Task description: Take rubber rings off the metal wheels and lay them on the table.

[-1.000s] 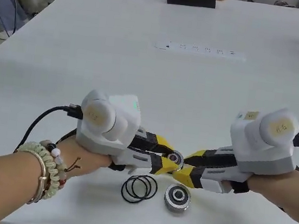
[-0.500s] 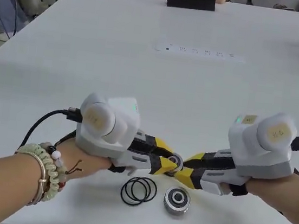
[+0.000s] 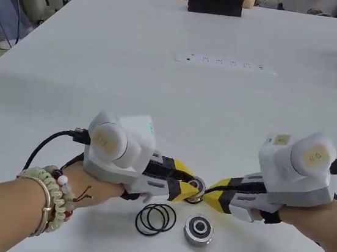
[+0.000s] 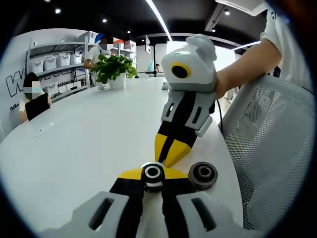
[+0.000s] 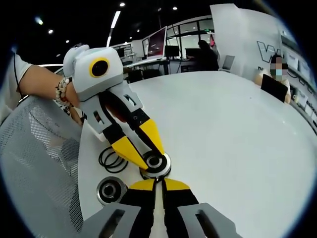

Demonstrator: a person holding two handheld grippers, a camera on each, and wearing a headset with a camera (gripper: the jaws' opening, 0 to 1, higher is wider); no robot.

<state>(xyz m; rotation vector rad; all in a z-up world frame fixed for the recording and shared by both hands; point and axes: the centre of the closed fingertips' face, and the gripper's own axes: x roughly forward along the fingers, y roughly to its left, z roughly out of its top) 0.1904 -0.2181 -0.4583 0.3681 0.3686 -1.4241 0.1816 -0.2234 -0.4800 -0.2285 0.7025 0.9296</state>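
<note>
The white bench (image 3: 161,88) stretches from the near edge under both hands to the far end of the scene. A grey mesh chair (image 4: 270,144) stands against its near edge, seen in the left gripper view, and a green potted plant (image 4: 113,69) sits far off on the bench in that same view.

The left gripper (image 3: 189,189) reaches in from the left and the right gripper (image 3: 212,189) from the right. Their yellow tips meet nose to nose just above the near part of the bench. A white power strip (image 3: 225,63) lies well beyond them, toward the far side.

The left gripper is clamped on a metal wheel (image 4: 152,173), held clear of the surface with its round face and dark hub turned toward that gripper's camera. The right gripper's jaws are drawn together with only a thin slit between them, and their tips are at the rim of the metal wheel. Whether they pinch a ring there cannot be told.

A second wheel (image 3: 199,228) lies flat on the bench, nearer than the meeting tips. Just to its left, close beside it but apart, loose black rubber rings (image 3: 156,217) lie flat on the bench, overlapping one another in a small cluster
</note>
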